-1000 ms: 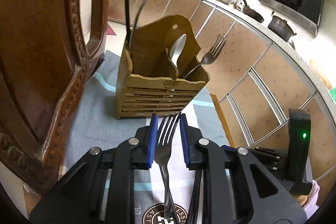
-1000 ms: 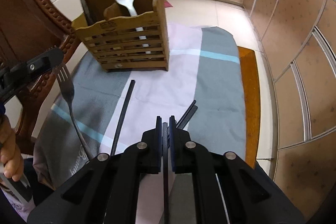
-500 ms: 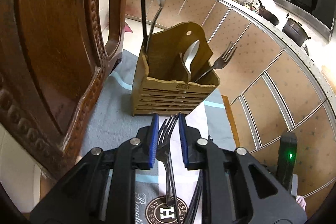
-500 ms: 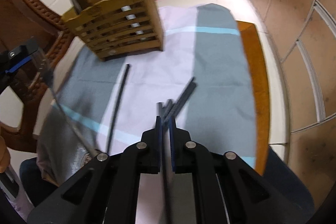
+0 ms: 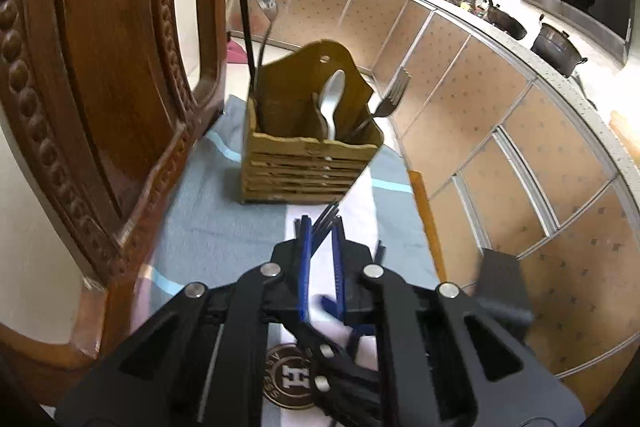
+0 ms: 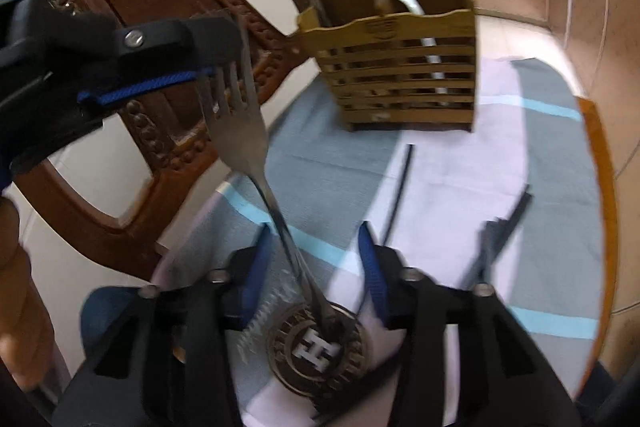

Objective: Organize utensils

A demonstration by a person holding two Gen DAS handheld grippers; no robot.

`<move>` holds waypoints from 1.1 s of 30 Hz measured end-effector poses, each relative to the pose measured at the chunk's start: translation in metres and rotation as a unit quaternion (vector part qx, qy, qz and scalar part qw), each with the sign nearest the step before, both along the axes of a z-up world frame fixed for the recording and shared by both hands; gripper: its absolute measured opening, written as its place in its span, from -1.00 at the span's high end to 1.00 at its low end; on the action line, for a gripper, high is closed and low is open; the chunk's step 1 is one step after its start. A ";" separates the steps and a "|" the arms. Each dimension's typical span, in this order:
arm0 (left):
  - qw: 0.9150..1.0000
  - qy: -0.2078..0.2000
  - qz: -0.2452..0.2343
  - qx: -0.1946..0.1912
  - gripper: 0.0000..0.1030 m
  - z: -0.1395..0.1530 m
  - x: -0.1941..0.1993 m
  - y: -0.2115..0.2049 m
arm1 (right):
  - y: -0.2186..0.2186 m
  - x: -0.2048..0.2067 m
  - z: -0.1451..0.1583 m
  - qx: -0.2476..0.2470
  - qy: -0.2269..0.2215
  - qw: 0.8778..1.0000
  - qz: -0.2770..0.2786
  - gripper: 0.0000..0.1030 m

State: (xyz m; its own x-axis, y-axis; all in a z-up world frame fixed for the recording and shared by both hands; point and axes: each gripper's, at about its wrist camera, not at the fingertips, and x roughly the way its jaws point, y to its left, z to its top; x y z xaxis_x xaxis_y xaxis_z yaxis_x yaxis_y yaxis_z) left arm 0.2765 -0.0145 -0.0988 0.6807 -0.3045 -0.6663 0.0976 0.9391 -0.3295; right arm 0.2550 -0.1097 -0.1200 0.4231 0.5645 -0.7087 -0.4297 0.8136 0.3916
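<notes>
— Fork [image 6: 240, 131] location? Left hand-held gripper [image 5: 320, 231] has just been closing and clamps its tines; the right wrist view shows its handle slanting down.

— Right hand-held gripper [image 6: 316, 255] has just been opening, jaws parted around that handle, untouching; wooden holder [image 6: 400, 79] stands beyond.

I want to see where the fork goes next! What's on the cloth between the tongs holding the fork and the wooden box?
Left wrist view: between the left tongs, holding the fork, and the wooden utensil box, just bare towel.

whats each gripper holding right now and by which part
The left gripper pinches the silver metal fork by its tines, handle hanging down. The right gripper is open around that handle, gripping nothing.
</notes>
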 end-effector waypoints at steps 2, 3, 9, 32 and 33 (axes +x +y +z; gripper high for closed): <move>1.000 -0.002 -0.003 0.011 0.82 0.000 -0.003 -0.002 | 0.003 0.001 -0.001 0.026 -0.001 1.000 0.015 0.80; 1.000 -0.001 -0.004 0.012 0.83 -0.001 -0.003 -0.001 | 0.004 0.000 0.000 0.022 -0.009 1.000 0.014 0.81; 1.000 -0.004 0.005 0.025 0.87 0.000 -0.004 0.004 | 0.012 -0.010 0.007 -0.026 -0.043 0.998 0.033 0.74; 0.995 -0.051 0.051 0.068 0.91 0.015 -0.015 0.016 | -0.056 0.041 -0.028 -0.177 0.090 0.978 -0.064 0.46; 0.995 -0.054 0.051 0.068 0.91 0.017 -0.016 0.017 | -0.052 0.045 -0.032 -0.184 0.092 0.976 -0.066 0.58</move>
